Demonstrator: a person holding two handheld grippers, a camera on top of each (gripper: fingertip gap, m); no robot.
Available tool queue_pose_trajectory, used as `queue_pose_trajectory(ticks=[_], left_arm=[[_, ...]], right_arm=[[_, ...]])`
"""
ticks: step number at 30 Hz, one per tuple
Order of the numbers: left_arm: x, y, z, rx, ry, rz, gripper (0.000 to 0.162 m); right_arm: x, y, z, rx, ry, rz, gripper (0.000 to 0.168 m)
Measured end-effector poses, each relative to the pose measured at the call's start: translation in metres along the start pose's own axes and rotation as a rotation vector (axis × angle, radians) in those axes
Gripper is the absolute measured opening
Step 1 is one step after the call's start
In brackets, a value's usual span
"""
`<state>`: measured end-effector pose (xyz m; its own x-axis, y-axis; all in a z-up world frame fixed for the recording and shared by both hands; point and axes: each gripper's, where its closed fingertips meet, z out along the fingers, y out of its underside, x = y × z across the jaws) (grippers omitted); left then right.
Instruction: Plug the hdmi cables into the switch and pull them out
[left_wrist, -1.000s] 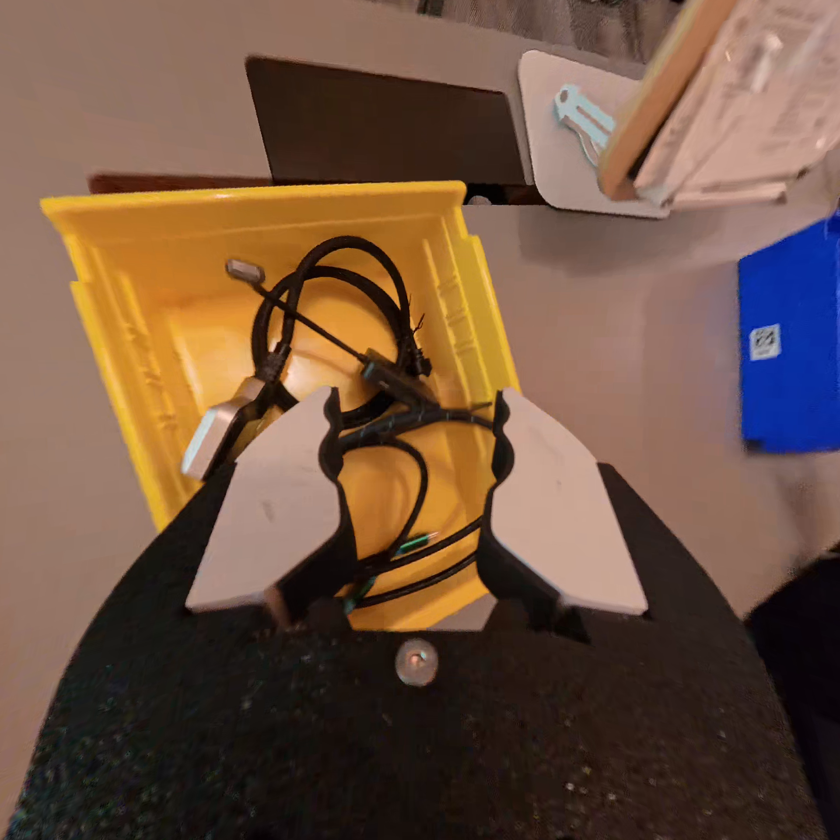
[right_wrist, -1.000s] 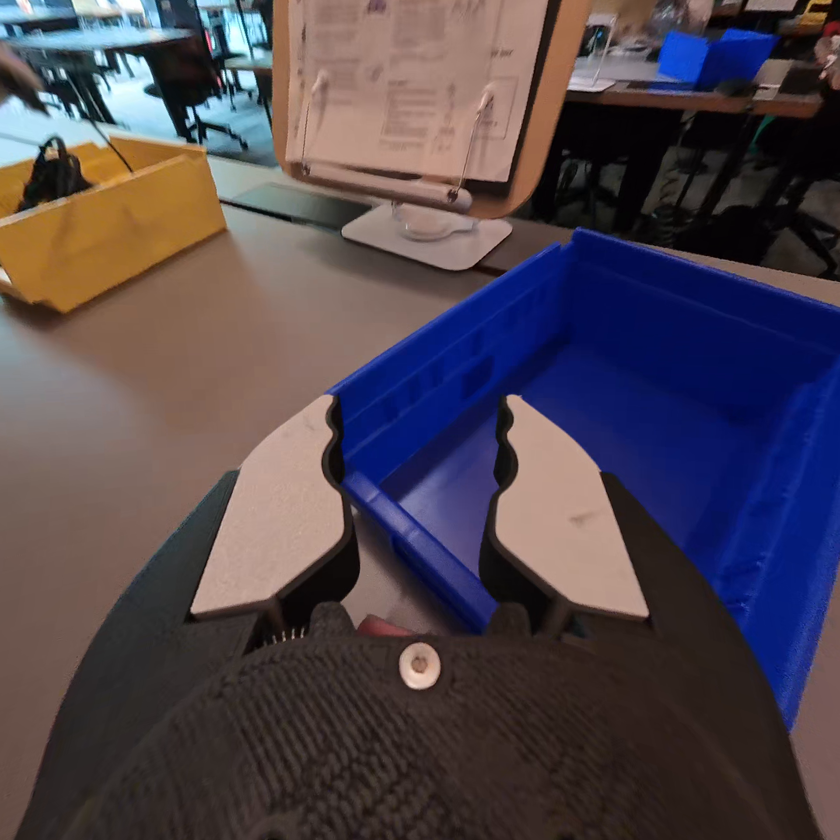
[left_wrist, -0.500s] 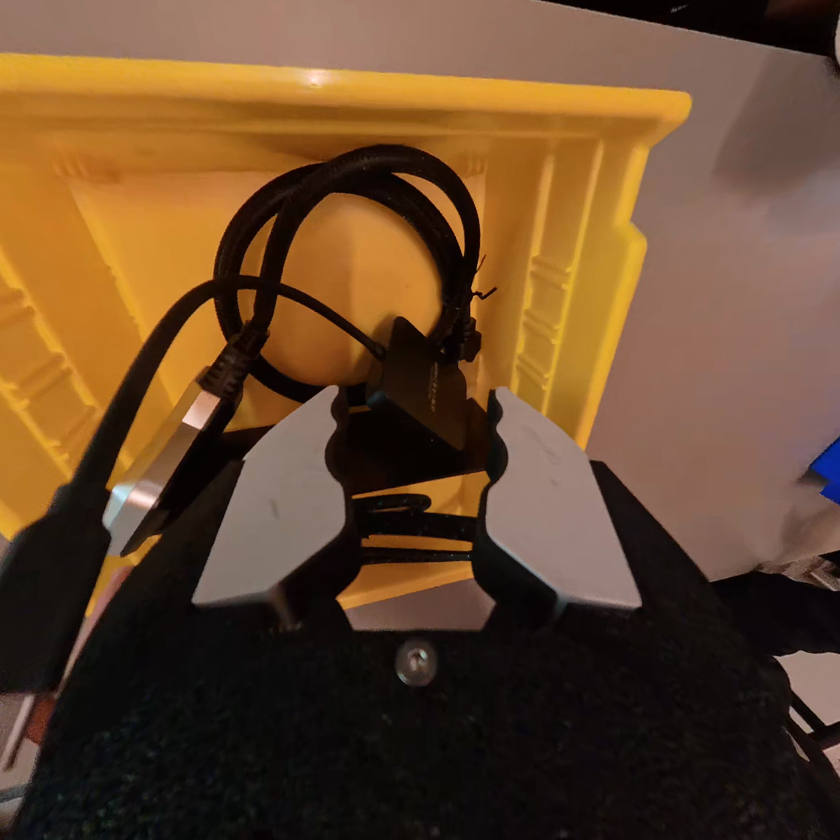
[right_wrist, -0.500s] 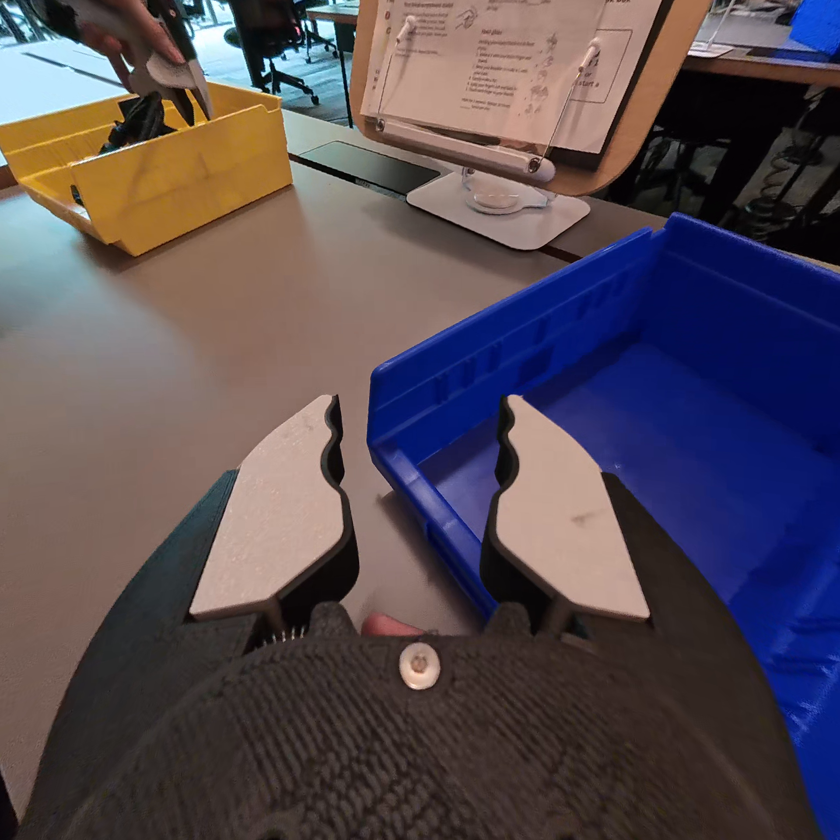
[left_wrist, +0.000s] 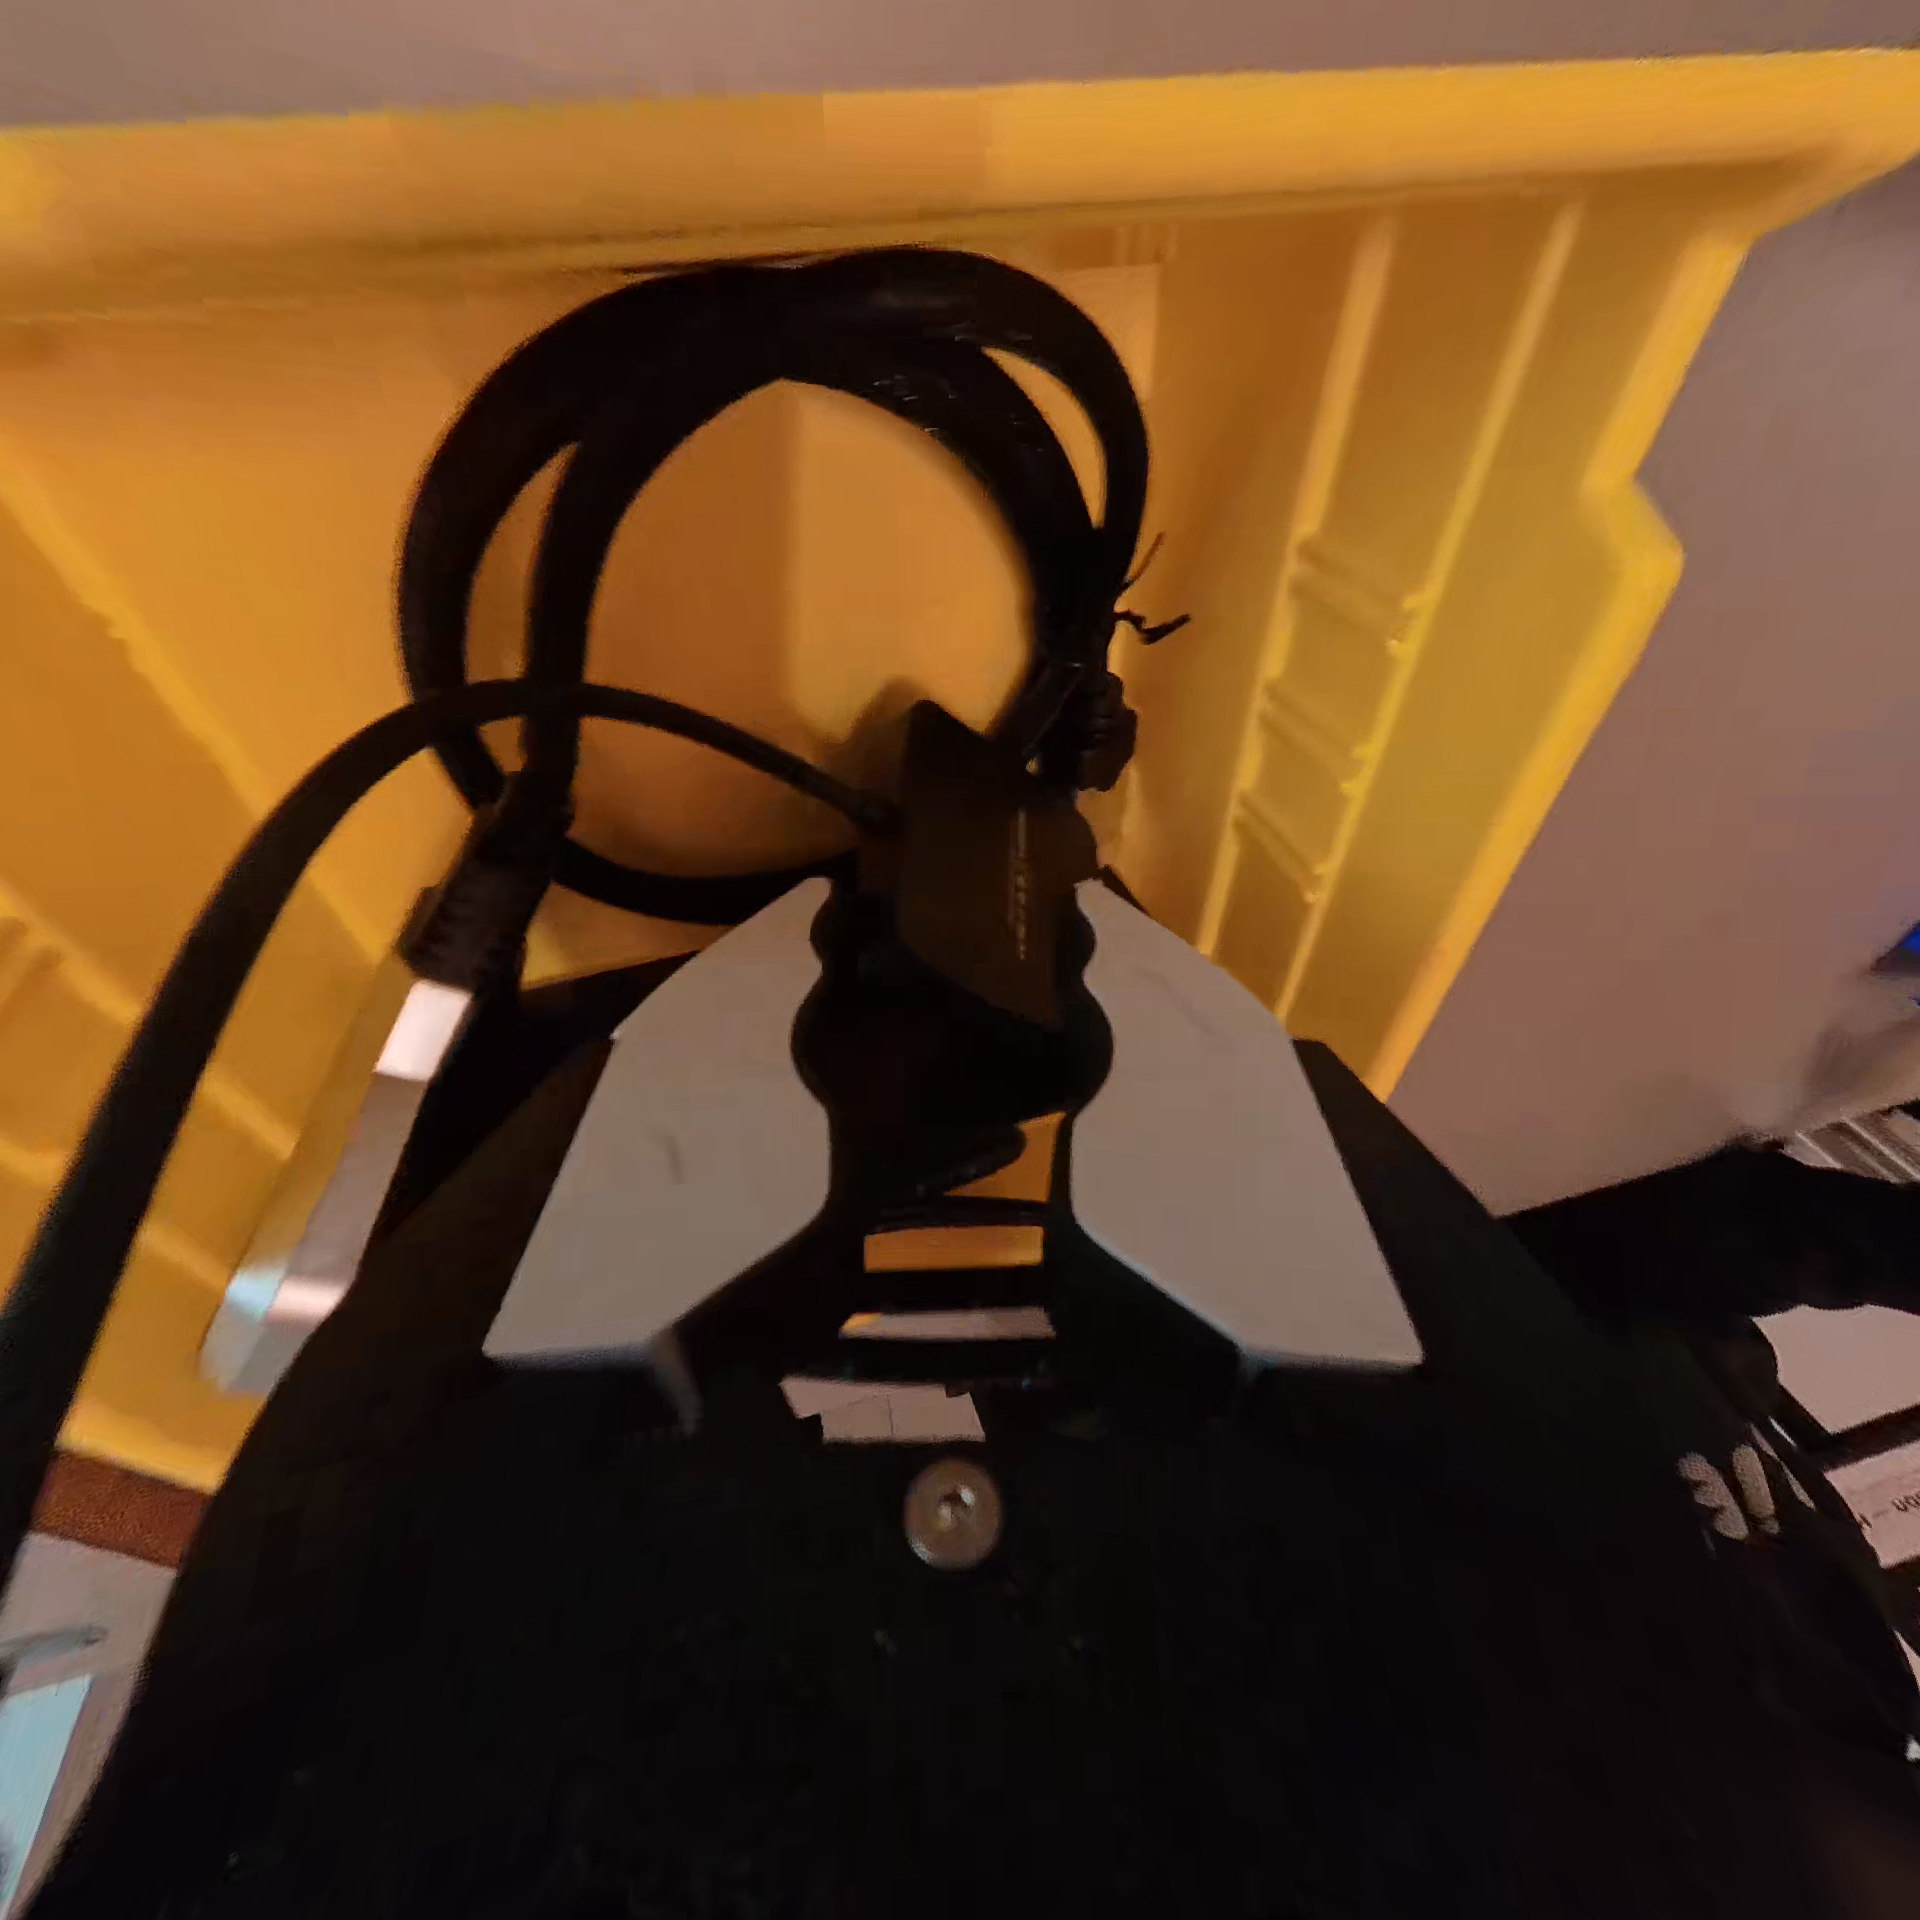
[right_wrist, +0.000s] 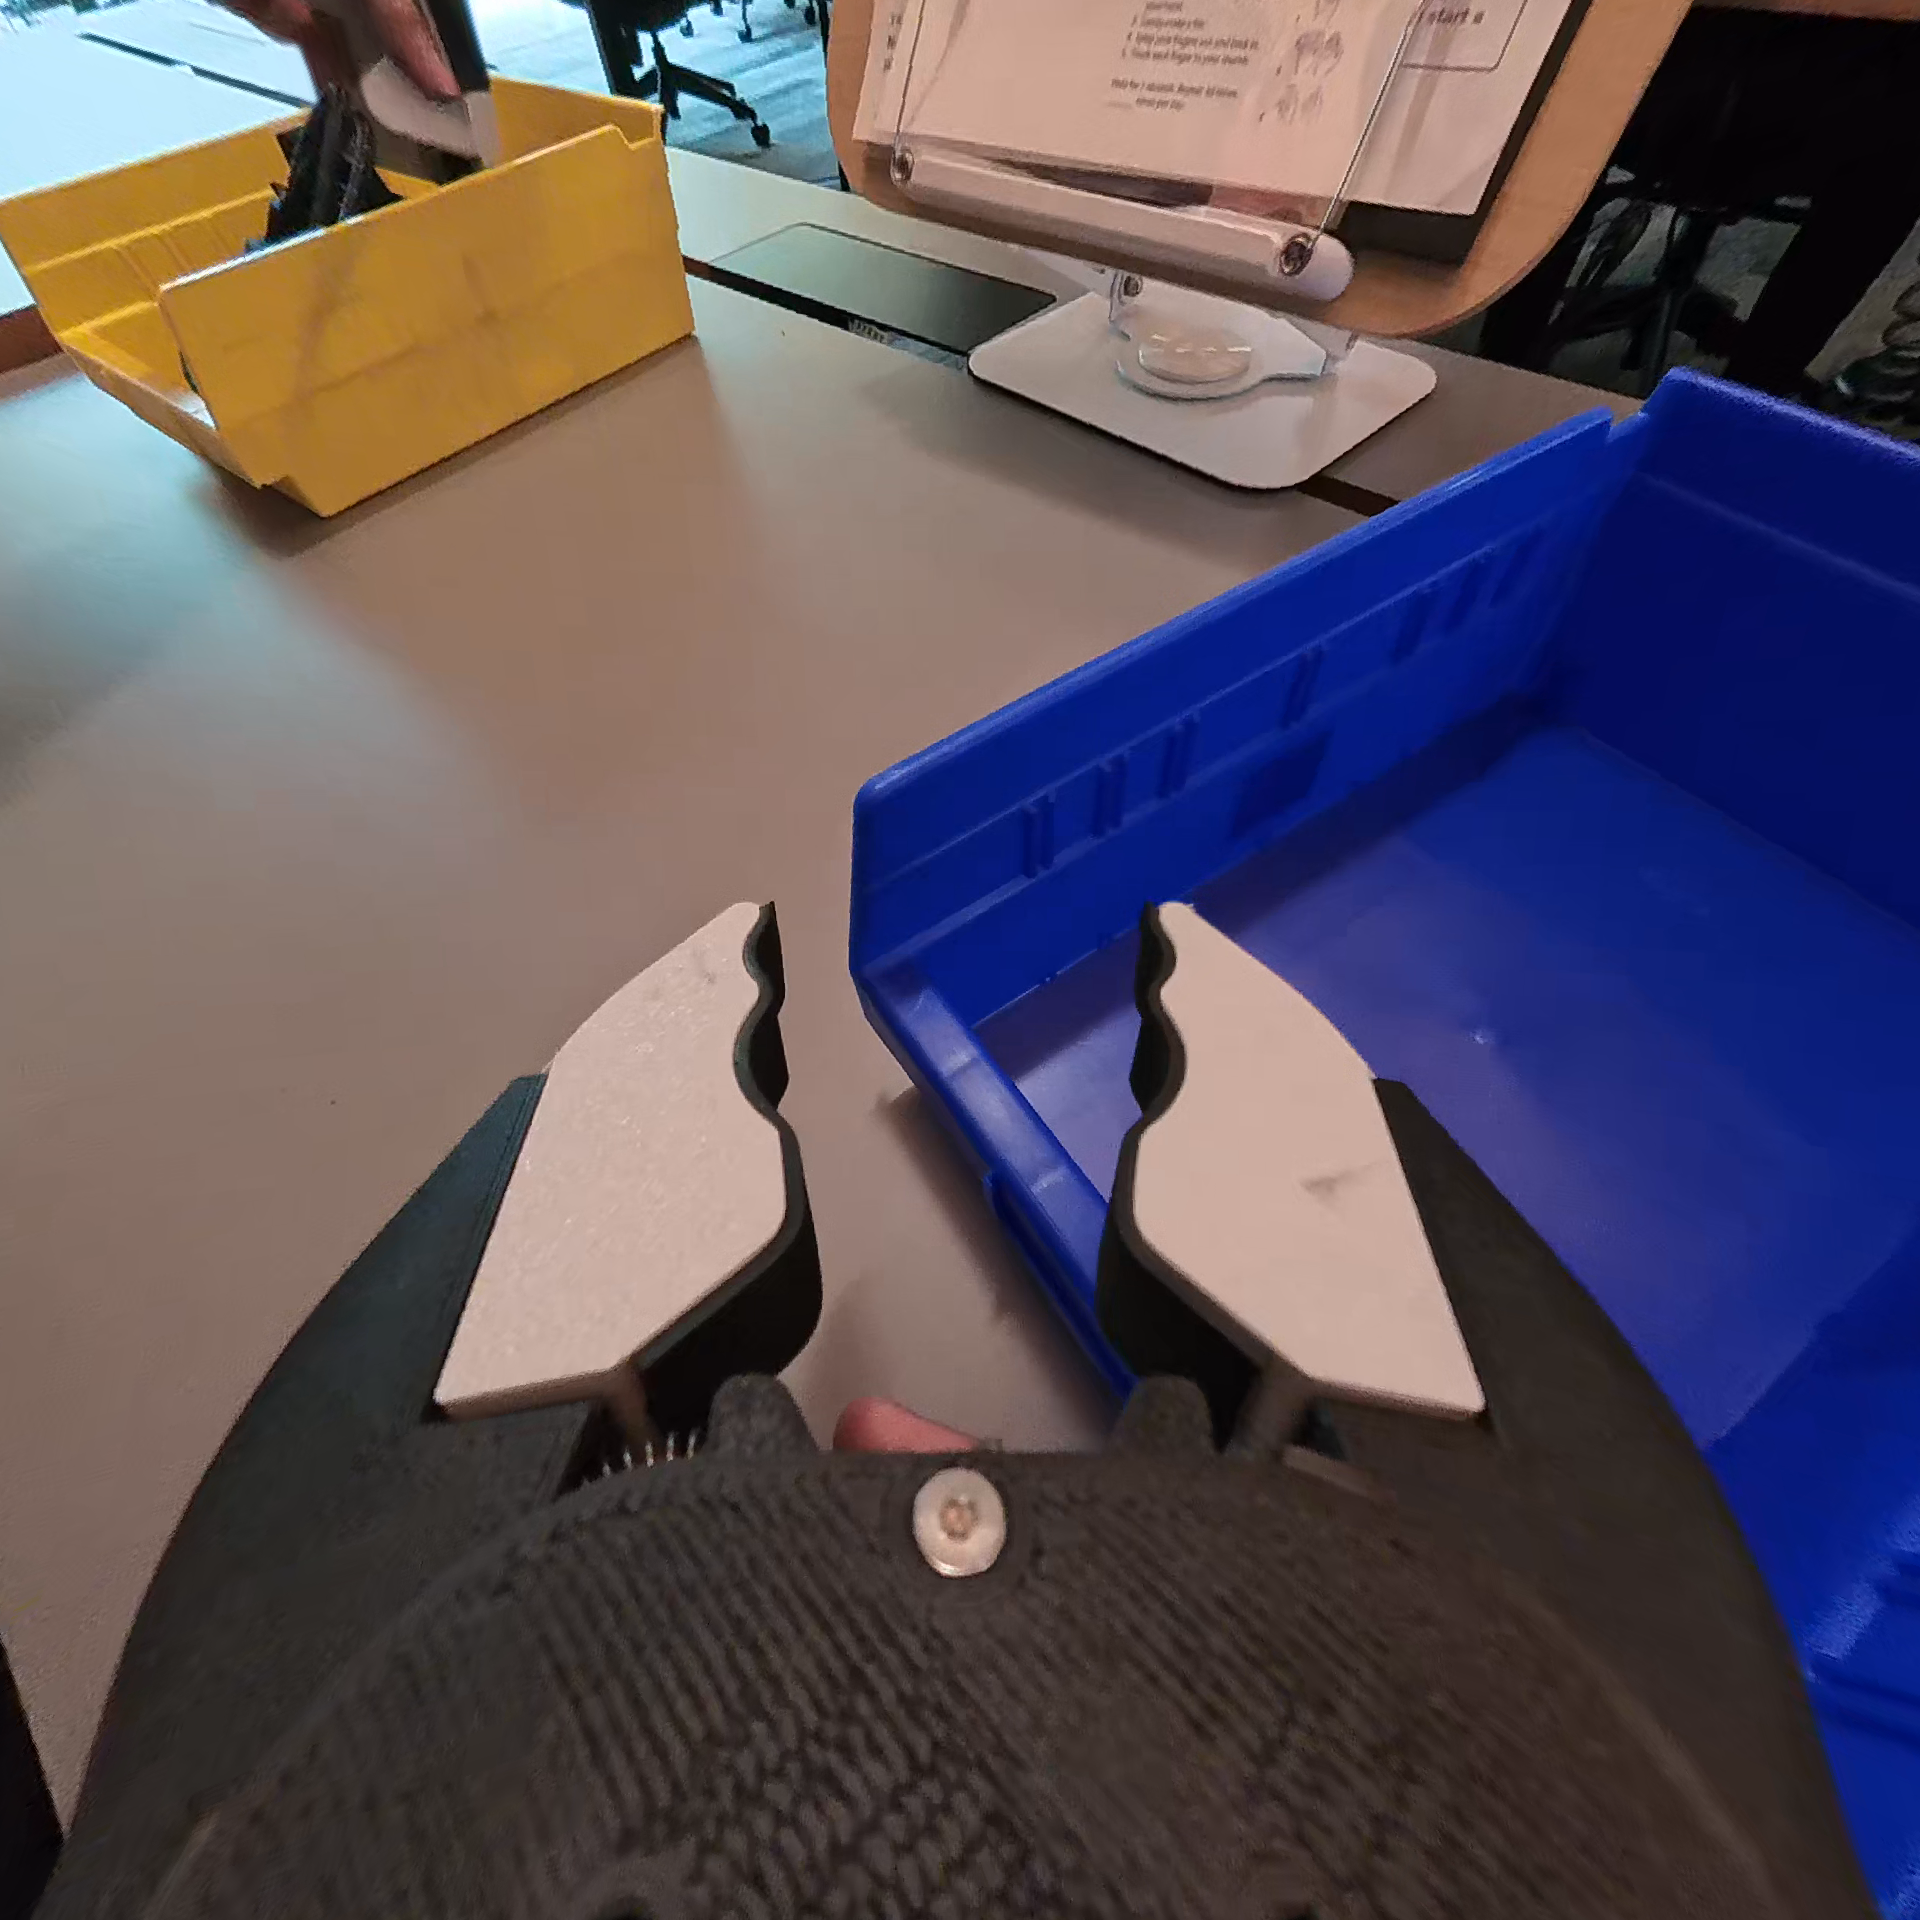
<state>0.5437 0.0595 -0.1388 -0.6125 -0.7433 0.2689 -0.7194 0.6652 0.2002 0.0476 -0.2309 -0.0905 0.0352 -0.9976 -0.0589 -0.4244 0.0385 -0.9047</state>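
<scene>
A grey-brown table (right_wrist: 436, 727) fronts black office chairs (right_wrist: 665, 52) on a carpeted floor.

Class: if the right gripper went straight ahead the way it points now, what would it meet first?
Probably the blue bin: its near corner lies just beyond the right gripper, whose jaws are open, though depth is uncertain.
</scene>
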Motion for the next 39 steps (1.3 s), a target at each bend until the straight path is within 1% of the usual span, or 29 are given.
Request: queue_pose_trajectory(ticks=[3,5,7,10,13,16,19,21,22,24,25,26,27,29,32,34,35,39], left_arm=[[-0.001,-0.002,0.014,-0.035,-0.005,0.007,0.037],[-0.004,-0.001,0.022,-0.057,-0.002,-0.001,0.029],[-0.004,-0.003,0.023,-0.052,0.037,0.011,0.026],[0.011,-0.006,0.011,0.015,0.153,0.072,0.021],[0.035,-0.007,-0.018,0.112,0.240,0.217,0.017],[0.049,-0.006,-0.056,0.247,0.218,0.357,0.016],[0.067,0.002,-0.098,0.421,0.199,0.506,0.015],[0.086,0.014,-0.127,0.540,0.210,0.590,0.015],[0.101,0.025,-0.139,0.588,0.242,0.629,0.015],[0.136,0.055,-0.152,0.640,0.348,0.725,0.016],[0.153,0.072,-0.153,0.651,0.395,0.772,0.015],[0.171,0.089,-0.149,0.652,0.443,0.821,0.015],[0.188,0.108,-0.142,0.644,0.496,0.875,0.015],[0.221,0.145,-0.118,0.613,0.599,0.968,0.015],[0.261,0.191,-0.071,0.559,0.749,1.084,0.015],[0.284,0.218,-0.039,0.501,0.888,1.135,0.015],[0.293,0.229,-0.024,0.470,0.958,1.149,0.016],[0.322,0.263,0.027,0.289,1.224,1.150,0.016]], right_arm=[[-0.001,0.003,0.003,-0.013,-0.005,-0.005,0.065],[0.000,0.007,0.005,-0.033,0.003,-0.008,0.065],[0.002,0.010,0.005,-0.056,0.018,-0.011,0.065],[0.001,0.009,0.005,-0.052,0.018,-0.016,0.065],[-0.003,0.004,0.007,-0.028,0.009,-0.012,0.064],[-0.009,0.001,0.008,-0.021,-0.004,-0.015,0.064],[-0.015,-0.008,0.008,0.001,0.003,-0.043,0.064],[-0.023,-0.017,0.008,0.036,-0.003,-0.059,0.065],[-0.029,-0.022,0.009,0.059,-0.015,-0.067,0.066],[-0.045,-0.034,0.013,0.125,-0.052,-0.101,0.068],[-0.054,-0.042,0.015,0.171,-0.069,-0.133,0.073],[-0.064,-0.052,0.018,0.232,-0.079,-0.175,0.082],[-0.076,-0.061,0.020,0.299,-0.094,-0.228,0.084],[-0.106,-0.070,0.027,0.382,-0.142,-0.340,0.084],[-0.143,-0.070,0.041,0.418,-0.153,-0.496,0.090],[-0.161,-0.066,0.051,0.426,-0.142,-0.578,0.095],[-0.171,-0.066,0.054,0.446,-0.148,-0.592,0.096],[-0.209,-0.059,0.056,0.581,-0.262,-0.506,0.095]])
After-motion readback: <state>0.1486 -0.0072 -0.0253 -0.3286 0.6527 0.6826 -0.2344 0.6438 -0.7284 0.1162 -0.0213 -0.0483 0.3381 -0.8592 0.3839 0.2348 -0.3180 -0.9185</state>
